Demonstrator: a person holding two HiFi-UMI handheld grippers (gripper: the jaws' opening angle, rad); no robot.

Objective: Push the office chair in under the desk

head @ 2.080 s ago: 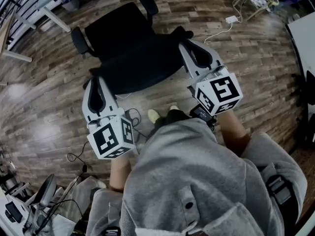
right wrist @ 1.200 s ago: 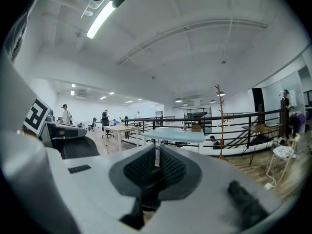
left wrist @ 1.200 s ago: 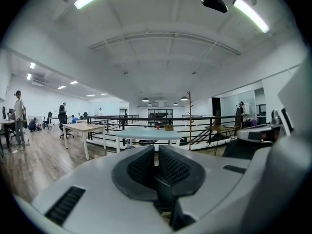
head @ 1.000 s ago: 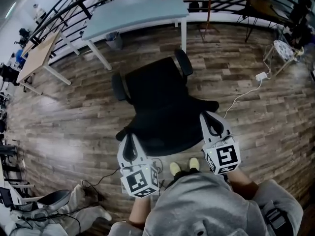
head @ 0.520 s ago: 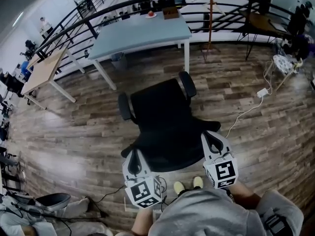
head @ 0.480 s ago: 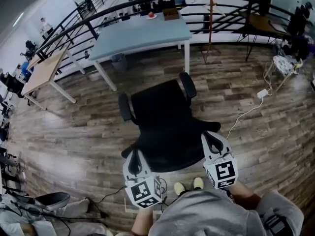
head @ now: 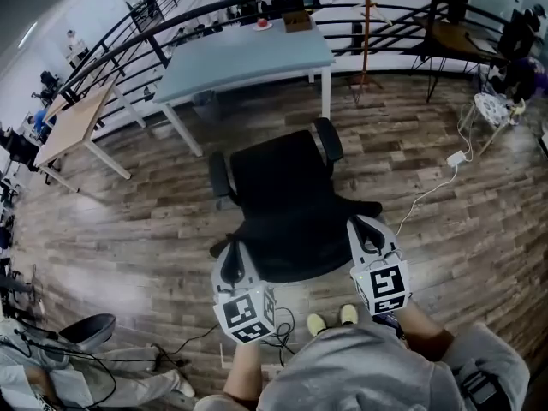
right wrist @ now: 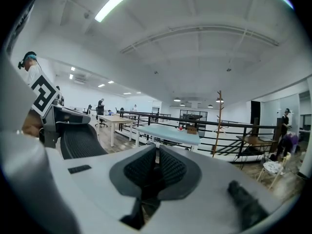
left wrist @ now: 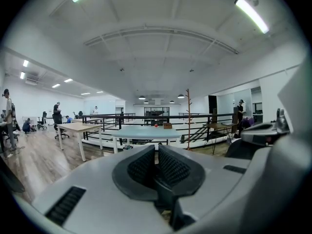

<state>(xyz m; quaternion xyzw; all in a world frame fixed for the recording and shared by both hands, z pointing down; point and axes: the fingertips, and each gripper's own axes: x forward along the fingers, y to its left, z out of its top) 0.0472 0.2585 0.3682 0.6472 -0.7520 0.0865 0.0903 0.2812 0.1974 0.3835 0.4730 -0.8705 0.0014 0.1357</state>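
The black office chair [head: 287,204] stands on the wood floor in the head view, with its seat toward the light blue desk [head: 248,58] and a stretch of floor between them. My left gripper [head: 229,253] is at the left end of the chair's backrest and my right gripper [head: 370,229] at the right end. Both are shut with nothing between the pads. In the left gripper view the left gripper [left wrist: 157,165] points at the desk [left wrist: 141,132], with the chair back [left wrist: 258,135] to its right. The right gripper [right wrist: 157,165] also faces the desk [right wrist: 170,133], chair mesh [right wrist: 78,140] on its left.
A wooden desk [head: 73,122] stands at the left and a black railing [head: 171,32] runs behind both desks. A white cable with a power strip [head: 455,158] crosses the floor on the right. A coat stand [head: 366,24] is beyond the desk. Cables [head: 282,328] lie by my feet.
Over two seconds the view has lifted from the chair to take in the desk. In the last half second the chair and both grippers have edged slightly toward the desk.
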